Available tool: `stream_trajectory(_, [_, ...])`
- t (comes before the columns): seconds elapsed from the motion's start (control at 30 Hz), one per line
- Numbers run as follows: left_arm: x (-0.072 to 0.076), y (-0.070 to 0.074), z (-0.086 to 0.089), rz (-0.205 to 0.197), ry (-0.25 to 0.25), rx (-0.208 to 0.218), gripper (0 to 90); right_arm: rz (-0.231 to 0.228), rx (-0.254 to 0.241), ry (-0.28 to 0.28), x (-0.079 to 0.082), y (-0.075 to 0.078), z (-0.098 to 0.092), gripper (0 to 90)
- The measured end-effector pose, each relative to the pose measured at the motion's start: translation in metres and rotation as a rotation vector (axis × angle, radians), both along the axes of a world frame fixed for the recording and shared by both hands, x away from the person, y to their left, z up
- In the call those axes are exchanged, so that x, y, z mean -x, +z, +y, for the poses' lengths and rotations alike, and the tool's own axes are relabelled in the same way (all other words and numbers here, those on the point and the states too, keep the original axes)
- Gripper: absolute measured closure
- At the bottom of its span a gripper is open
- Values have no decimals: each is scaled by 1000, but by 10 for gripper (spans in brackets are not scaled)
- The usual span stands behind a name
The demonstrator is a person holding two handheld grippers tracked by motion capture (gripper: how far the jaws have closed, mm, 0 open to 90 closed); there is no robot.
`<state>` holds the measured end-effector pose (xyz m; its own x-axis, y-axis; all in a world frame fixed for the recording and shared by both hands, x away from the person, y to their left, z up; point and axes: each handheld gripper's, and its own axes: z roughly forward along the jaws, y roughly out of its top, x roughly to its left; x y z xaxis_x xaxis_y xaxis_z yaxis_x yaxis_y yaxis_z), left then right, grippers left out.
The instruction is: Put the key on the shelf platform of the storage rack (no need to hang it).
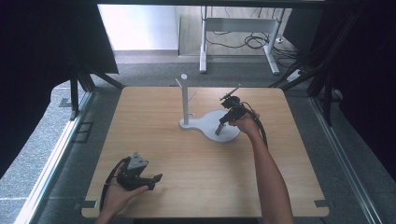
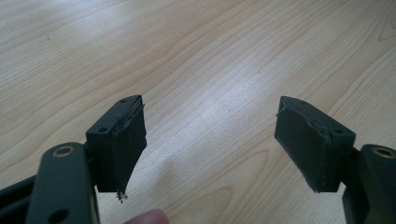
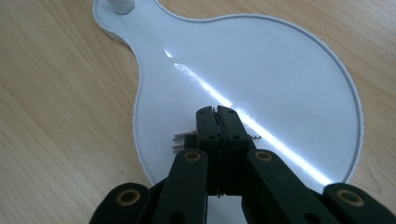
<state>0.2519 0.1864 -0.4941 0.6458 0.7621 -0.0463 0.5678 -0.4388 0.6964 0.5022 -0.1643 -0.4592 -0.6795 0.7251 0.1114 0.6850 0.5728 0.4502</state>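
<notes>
Stand [image 1: 187,100] post just beyond right gripper [image 1: 219,131]

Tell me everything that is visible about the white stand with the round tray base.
The white stand with the round tray base looks like smooth, glossy plastic. Its flat, pear-shaped base has a low raised rim and lies on the light wooden table. A thin upright post with short side pegs rises from the narrow end. The shut right gripper hangs over the tray.
</notes>
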Motion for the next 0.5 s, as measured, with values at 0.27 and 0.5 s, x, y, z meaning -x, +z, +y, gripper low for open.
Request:
stream_trajectory(0.27, [0, 0, -1, 0, -5, 0, 251, 8, 30, -30, -5, -12, -2, 894])
stream_trajectory(0.5, [0, -1, -1, 2, -5, -6, 250, 7, 22, -51, -7, -17, -4, 889])
